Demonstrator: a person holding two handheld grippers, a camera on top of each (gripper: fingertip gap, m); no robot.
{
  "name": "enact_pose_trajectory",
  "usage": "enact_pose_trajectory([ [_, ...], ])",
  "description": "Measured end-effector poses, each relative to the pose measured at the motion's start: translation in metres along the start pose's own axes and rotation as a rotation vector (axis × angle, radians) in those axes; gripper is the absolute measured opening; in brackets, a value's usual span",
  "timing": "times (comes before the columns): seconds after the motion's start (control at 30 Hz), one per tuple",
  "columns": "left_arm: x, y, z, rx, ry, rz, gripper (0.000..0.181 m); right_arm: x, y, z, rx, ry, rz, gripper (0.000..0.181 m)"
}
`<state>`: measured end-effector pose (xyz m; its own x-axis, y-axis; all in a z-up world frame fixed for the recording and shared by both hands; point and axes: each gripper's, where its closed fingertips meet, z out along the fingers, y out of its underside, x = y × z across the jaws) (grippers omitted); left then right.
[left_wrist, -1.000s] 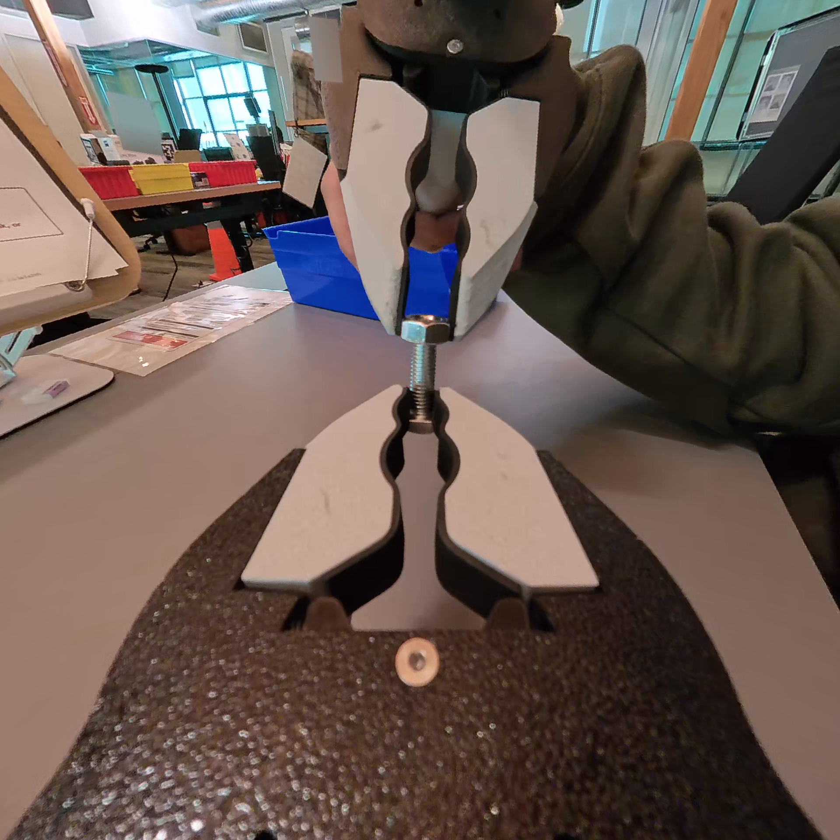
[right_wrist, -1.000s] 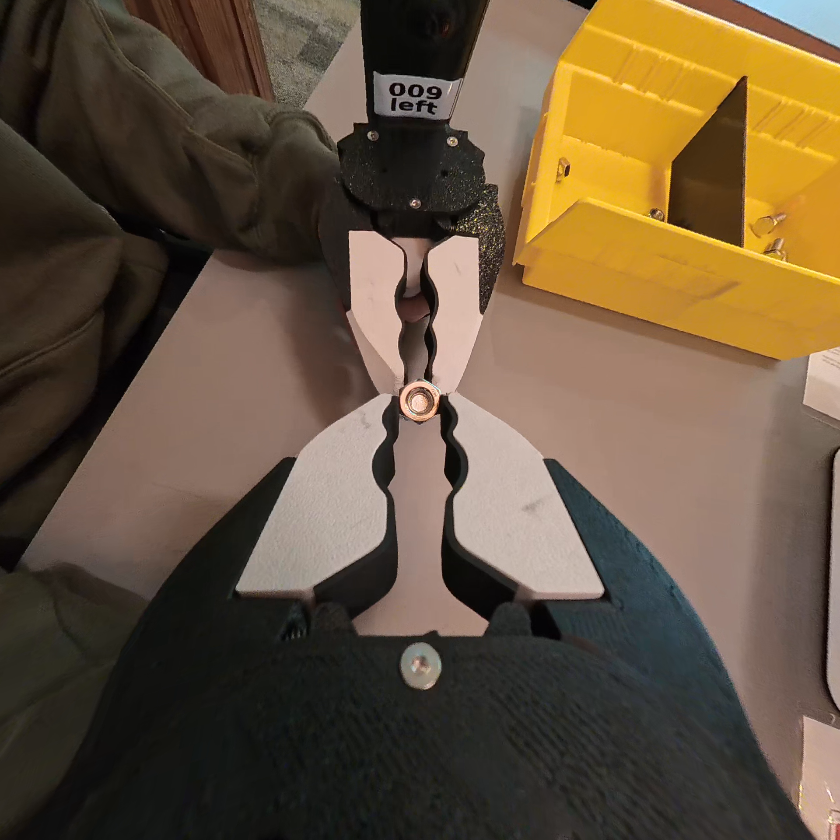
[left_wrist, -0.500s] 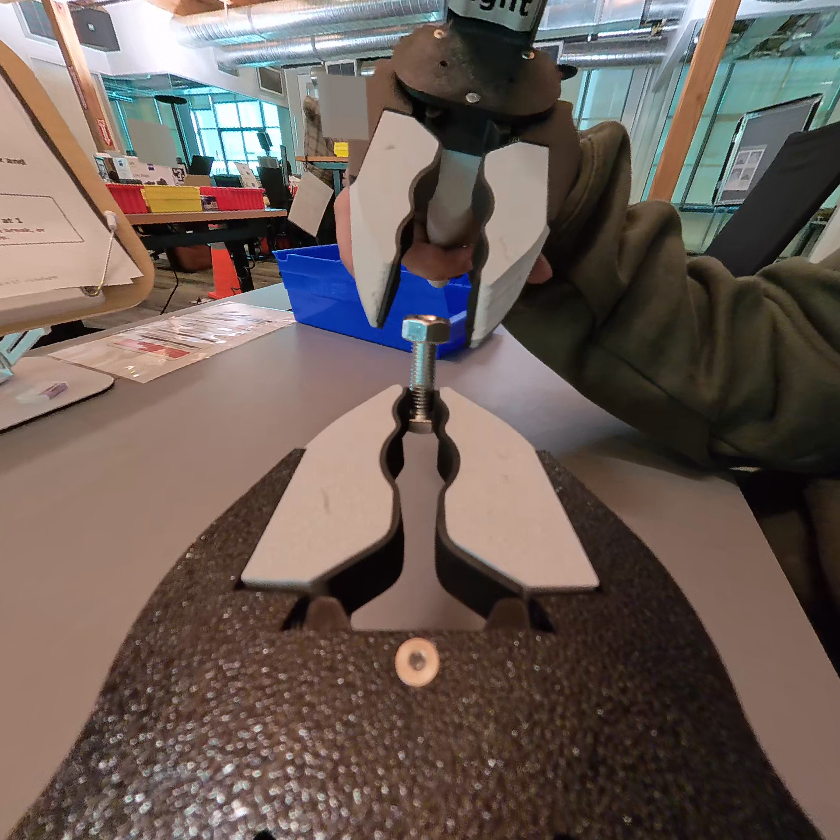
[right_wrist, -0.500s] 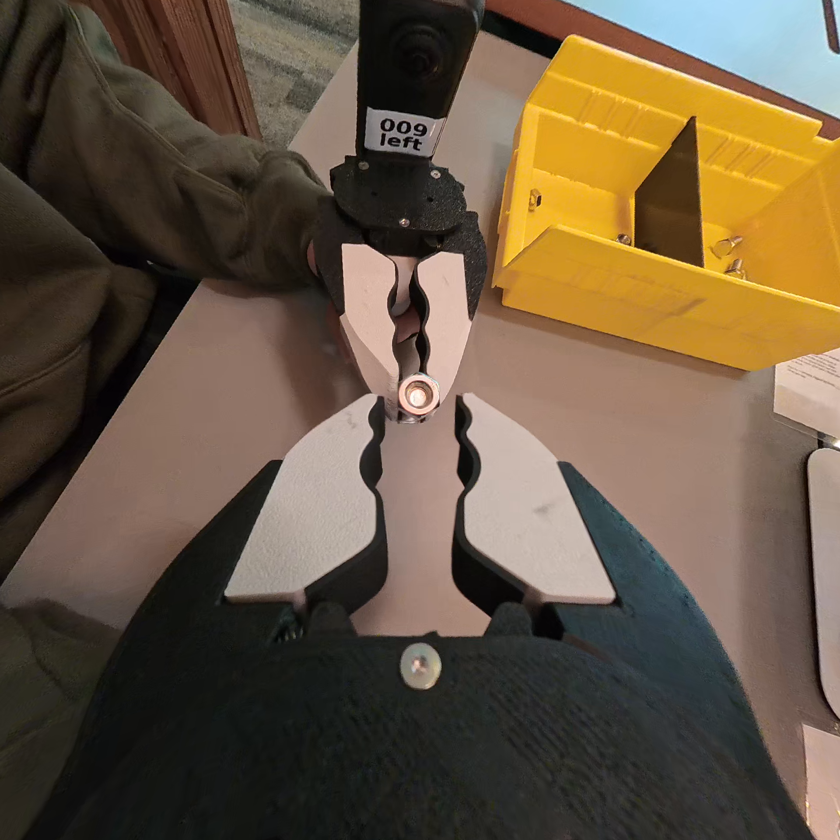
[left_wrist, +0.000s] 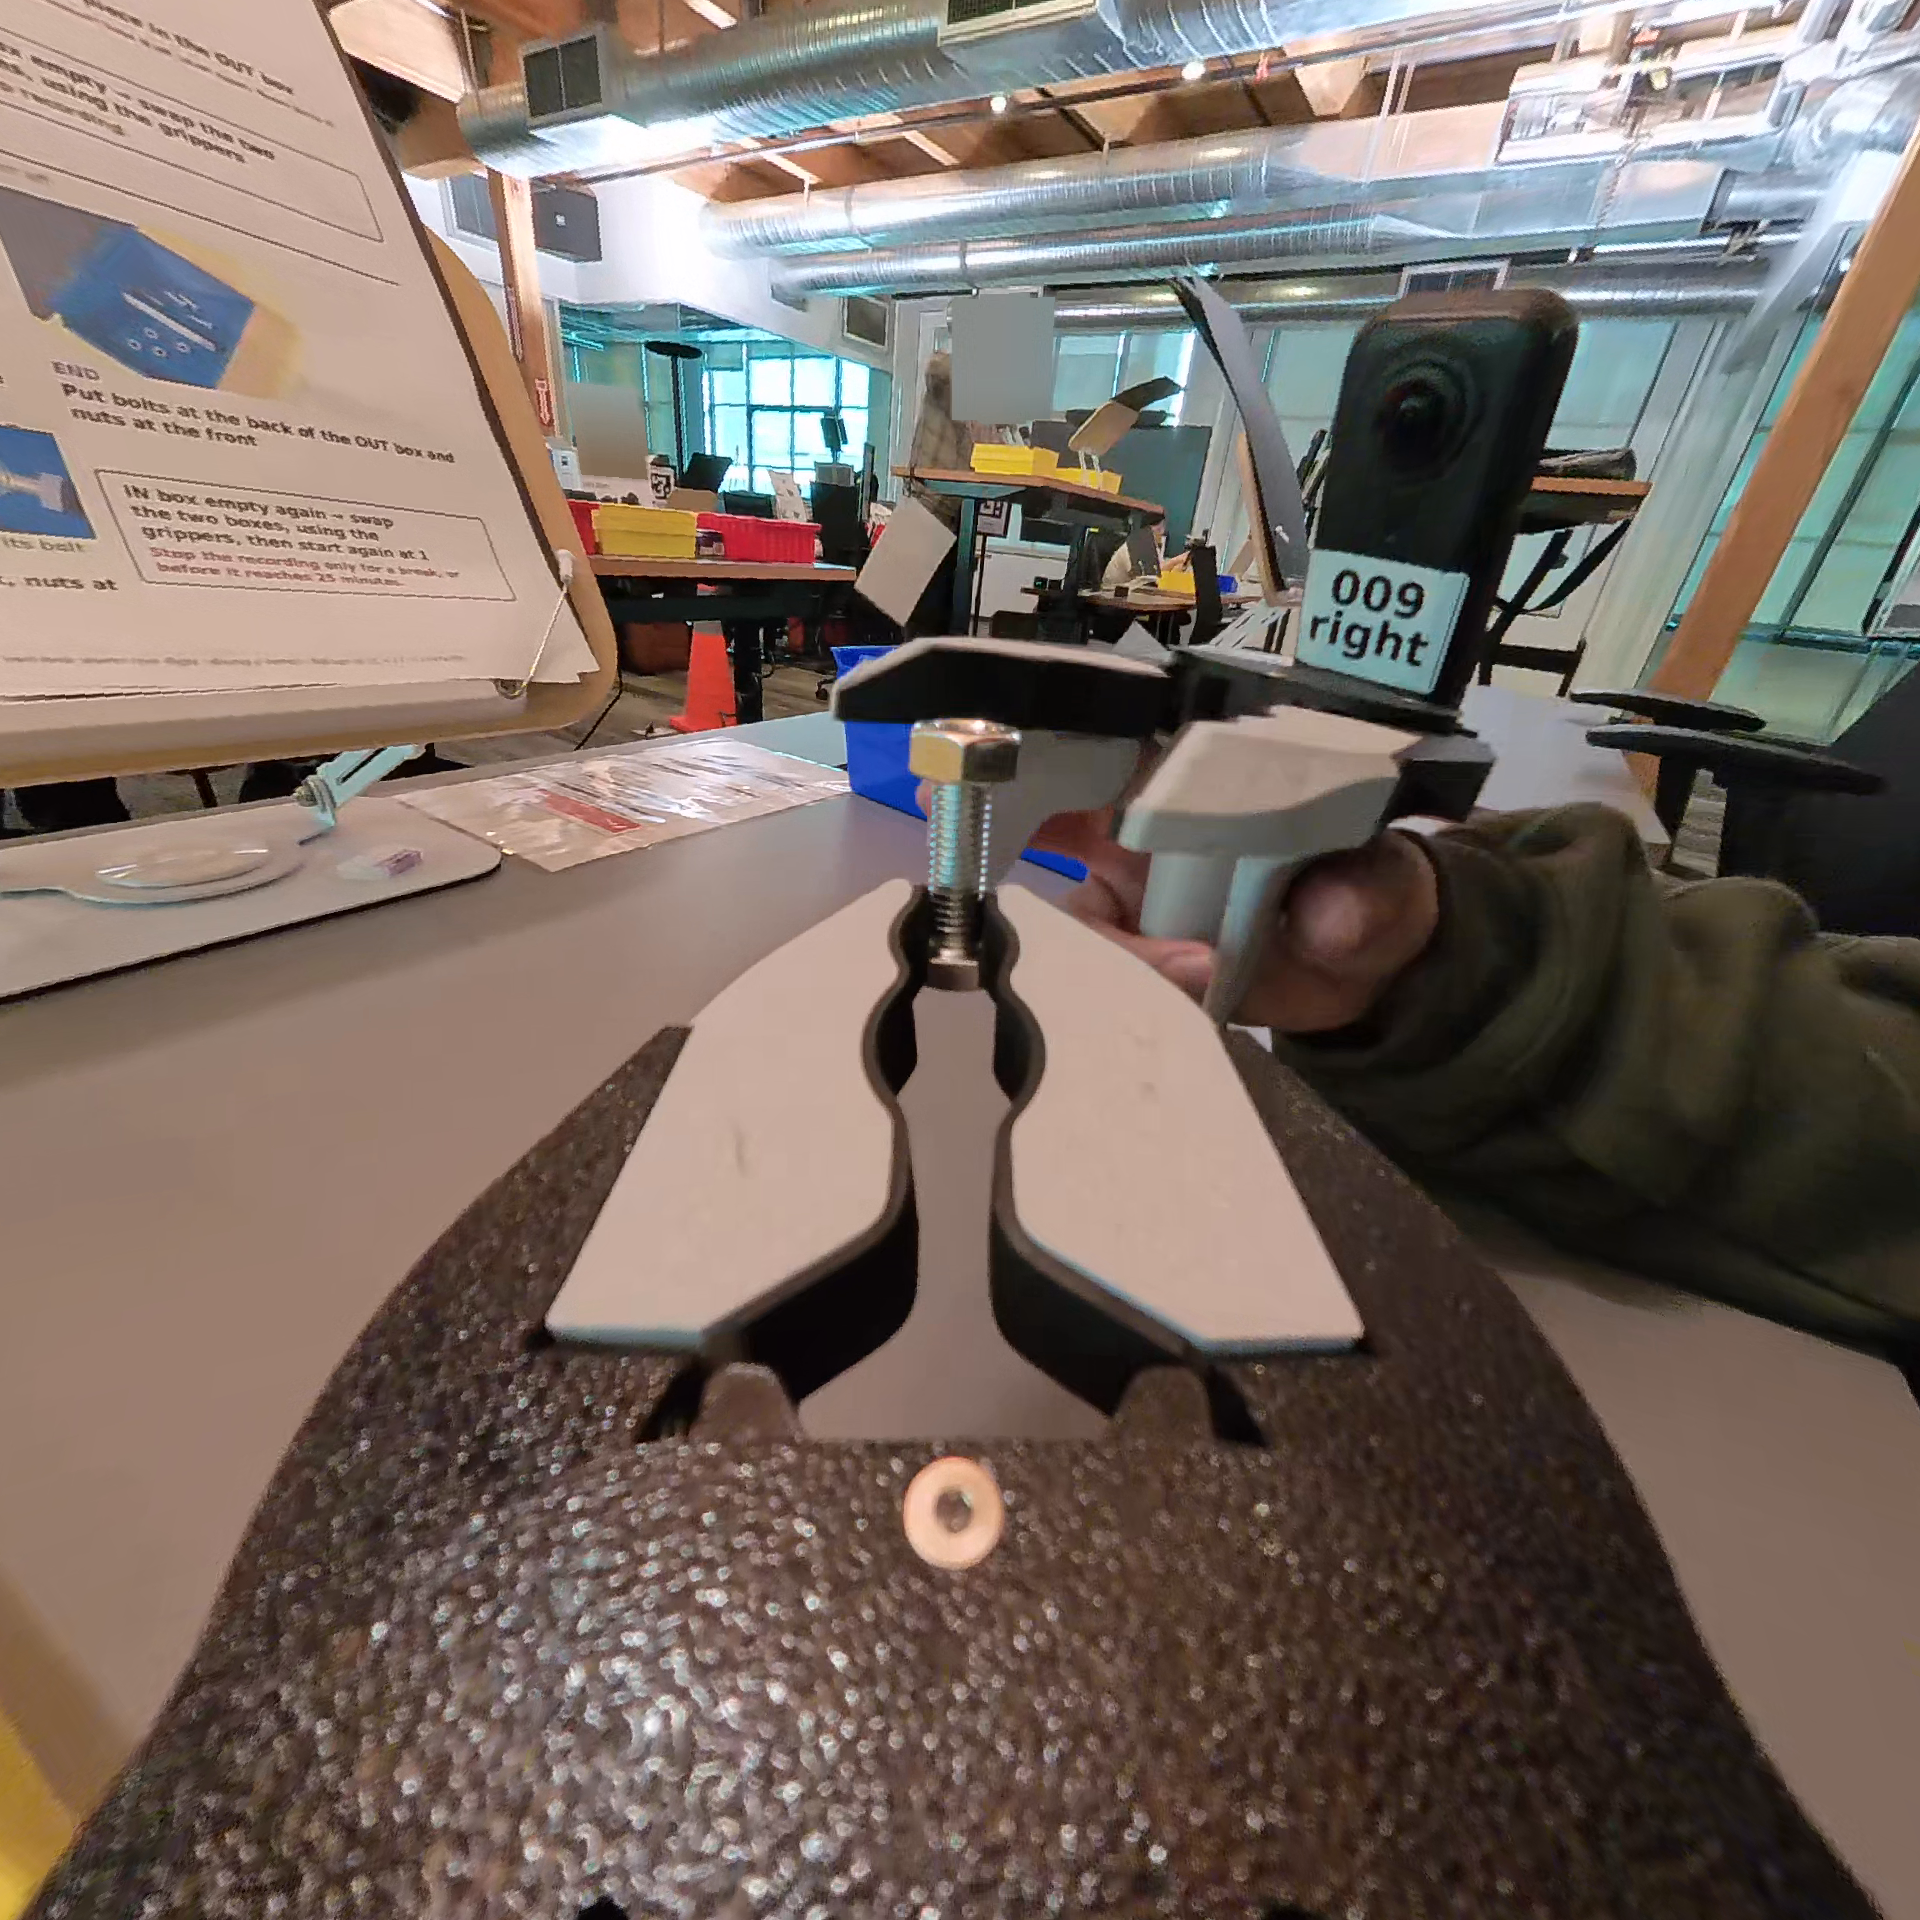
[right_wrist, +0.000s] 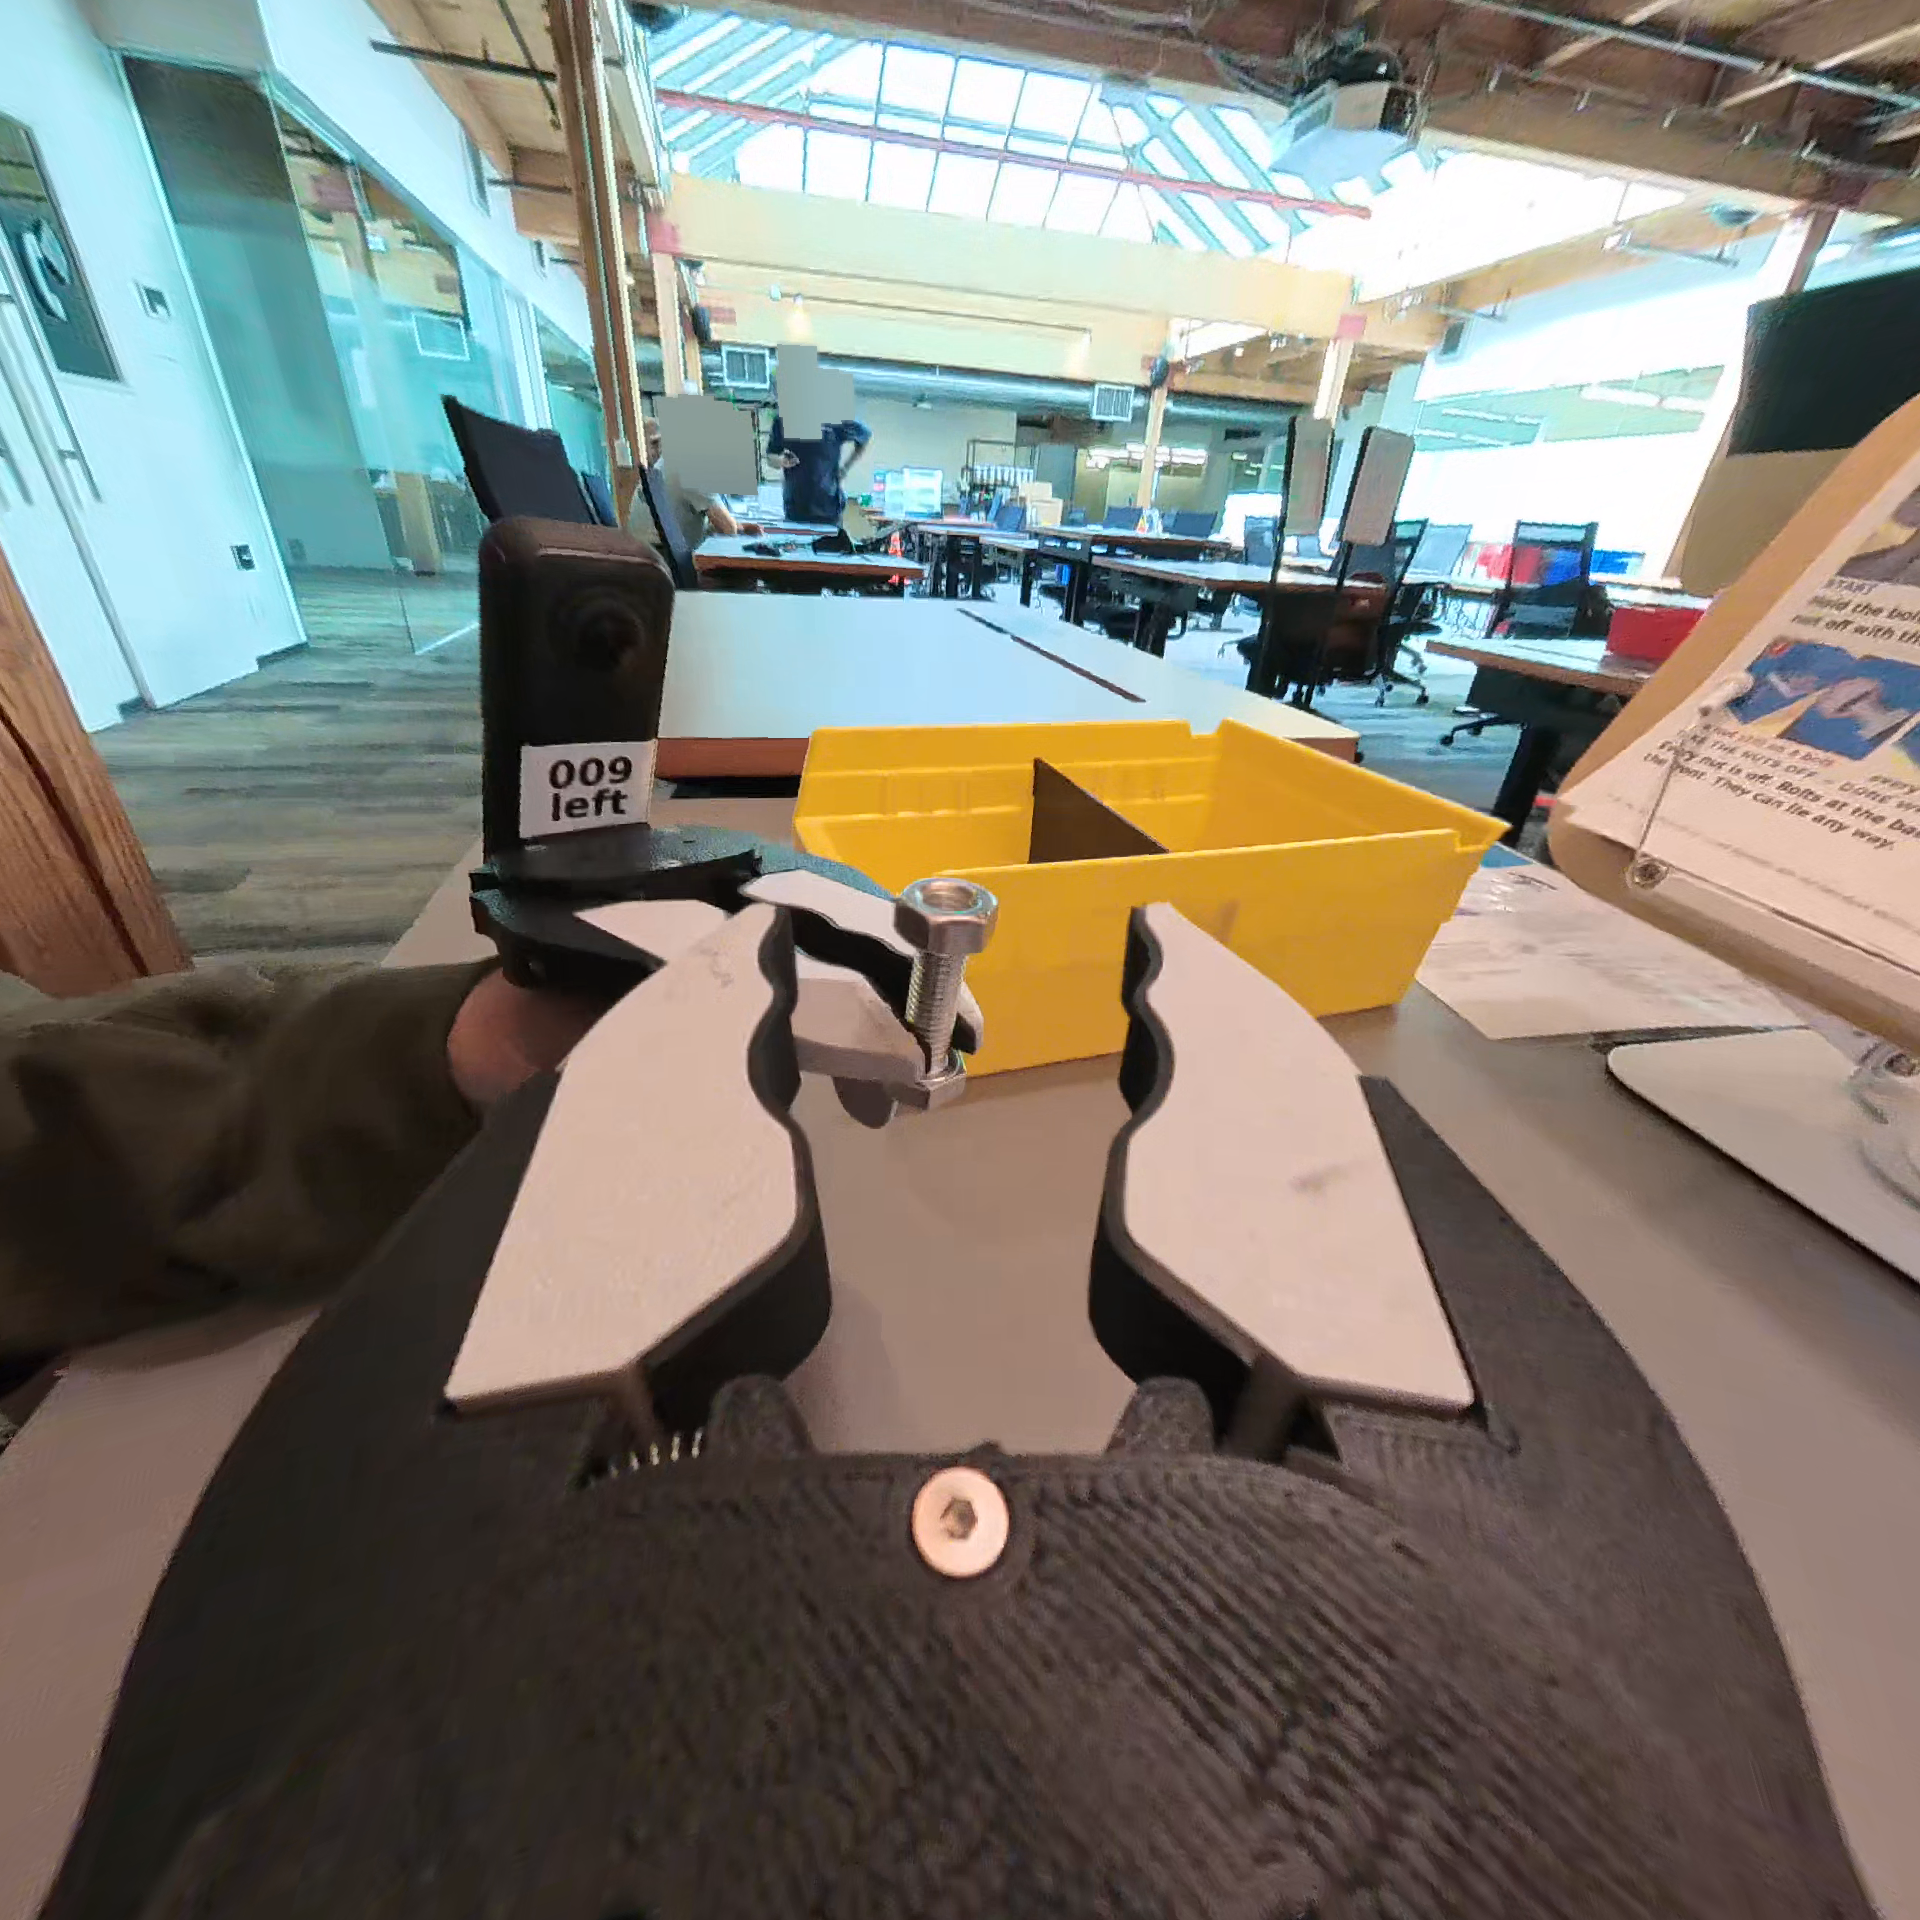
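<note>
A silver bolt (left_wrist: 958, 847) stands upright with a hex nut (left_wrist: 964, 750) at its top end. My left gripper (left_wrist: 956, 925) is shut on the bolt's lower end, just above the grey table (left_wrist: 312, 1091). In the right wrist view the left gripper (right_wrist: 883, 997) shows side-on, with the bolt (right_wrist: 935, 997) and nut (right_wrist: 945, 909) above it. My right gripper (right_wrist: 956, 935) is open wide and empty, its fingers (right_wrist: 665, 1091) either side of the bolt and apart from it. It also shows side-on in the left wrist view (left_wrist: 1039, 748), level with the nut.
A yellow bin (right_wrist: 1299, 935) with a black divider stands just behind the bolt. A blue bin (left_wrist: 868, 727) sits farther back. A clipboard stand with printed sheets (left_wrist: 208, 416) is at the side, with plastic sleeves (left_wrist: 623, 800) on the table. Green sleeves (left_wrist: 1610, 1039) flank the grippers. Left and right tips are no more than a few centimetres apart.
My right gripper has let go of the nut, opened wide and swung from pointing down to lying level beside the bolt. My left gripper keeps hold of the bolt.
</note>
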<state>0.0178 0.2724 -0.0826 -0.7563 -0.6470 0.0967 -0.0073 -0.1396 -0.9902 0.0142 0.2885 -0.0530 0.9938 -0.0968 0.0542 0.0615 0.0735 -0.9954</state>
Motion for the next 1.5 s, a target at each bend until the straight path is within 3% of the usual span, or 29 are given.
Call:
enact_pose_trajectory([
  [0.27, 0.001, 0.001, 0.000, -0.008, 0.016, -0.002, 0.009, -0.009, -0.002, 0.003, 0.028, -0.013, 0.015, 0.058],
  [0.9, -0.002, 0.004, 0.000, -0.034, -0.005, -0.004, 0.009, -0.008, -0.001, -0.001, 0.040, -0.023, 0.056, 0.032],
  [1.23, 0.002, 0.007, 0.001, -0.057, 0.023, 0.004, 0.009, -0.005, 0.000, -0.002, 0.041, -0.022, 0.102, 0.044],
  [1.4, -0.012, 0.004, -0.003, -0.050, -0.070, 0.011, 0.009, -0.012, 0.006, 0.000, -0.002, -0.062, 0.104, 0.043],
  [1.5, -0.014, 0.002, -0.006, -0.039, -0.075, -0.006, 0.009, -0.017, 0.004, -0.004, 0.015, -0.110, 0.110, 0.025],
])
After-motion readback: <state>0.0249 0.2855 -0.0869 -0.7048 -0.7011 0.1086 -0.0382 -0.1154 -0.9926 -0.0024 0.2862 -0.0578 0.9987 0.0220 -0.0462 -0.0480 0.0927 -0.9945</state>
